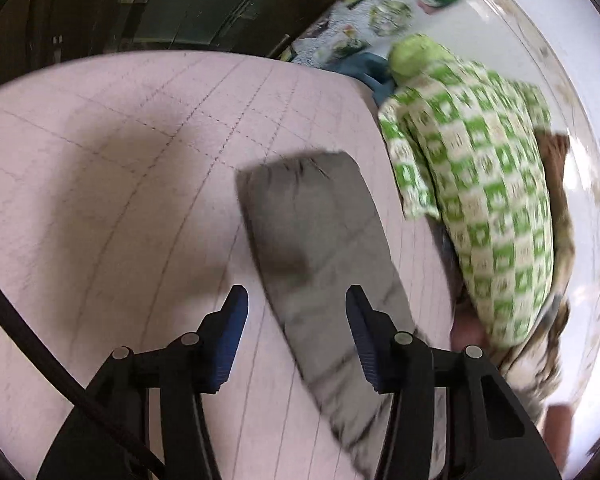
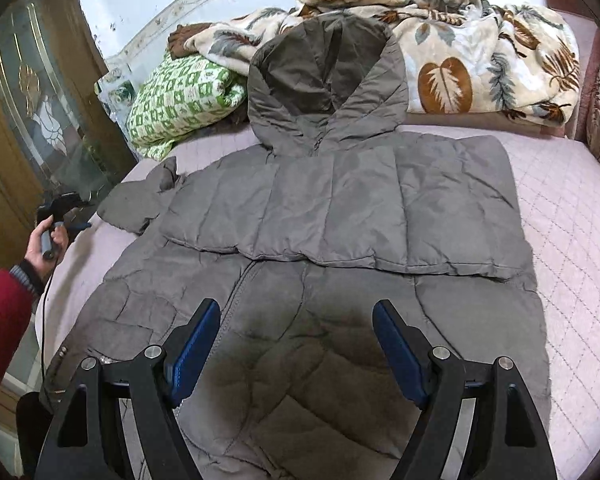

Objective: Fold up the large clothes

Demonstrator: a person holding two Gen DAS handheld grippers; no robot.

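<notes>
Two claws, both released: left gripper (image 1: pixel 296 320) is hovering over the grey quilted sleeve (image 1: pixel 320 248) at the bed's left edge; right gripper (image 2: pixel 296 344) is hanging above the grey padded hooded jacket (image 2: pixel 340 208) lying across the pink quilted mattress (image 2: pixel 572 240). Sleeve wants pinching near its cuff, folding rightward. Open mattress is showing right; green checked blanket (image 2: pixel 180 96) is crowding far left.

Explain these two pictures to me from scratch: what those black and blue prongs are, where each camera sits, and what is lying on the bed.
No robot here: a person holds a two-finger tool in each hand, each carrying a camera looking along its fingers. The left gripper is open above a grey sleeve on the pink bed cover. The right gripper is open over the grey hooded jacket, one sleeve already folded across its chest. Nothing is held. A green checked blanket and a leaf-print blanket lie behind.
</notes>
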